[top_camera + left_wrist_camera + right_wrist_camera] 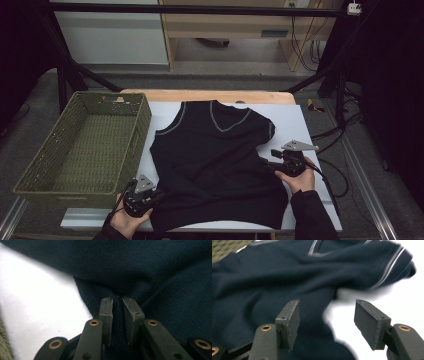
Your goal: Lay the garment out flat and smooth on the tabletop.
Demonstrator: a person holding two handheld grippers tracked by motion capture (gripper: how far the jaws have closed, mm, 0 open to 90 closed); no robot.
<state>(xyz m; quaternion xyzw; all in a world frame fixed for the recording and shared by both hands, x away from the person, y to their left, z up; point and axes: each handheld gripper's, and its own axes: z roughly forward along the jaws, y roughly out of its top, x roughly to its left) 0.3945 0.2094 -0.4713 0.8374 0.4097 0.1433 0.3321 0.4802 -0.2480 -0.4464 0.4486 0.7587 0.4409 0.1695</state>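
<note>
A dark knit vest [215, 160] lies flat on the white sheet [295, 120] that covers the desk, neck toward the far edge and hem toward the near edge. A green woven basket [85, 145] stands at the desk's left side, just beside the vest.

The left gripper [150, 196] sits at the vest's near left corner. In the left gripper view its jaws stand narrow, with a fold of the dark knit running up between the pads [106, 315]; whether they still press on the cloth I cannot tell. The right gripper [272, 162] is at the vest's right edge, below the armhole. In the right gripper view its jaws stand wide, nothing between them, the vest's edge lying beneath.

The vest looks light, soft and limp: it will sag and bunch wherever it is not held, and a single layer may slide over the one below. The ribbed hem and the side seams seem the firmest places to pinch; taking both layers at once, near the corners, should keep it from twisting.
</note>
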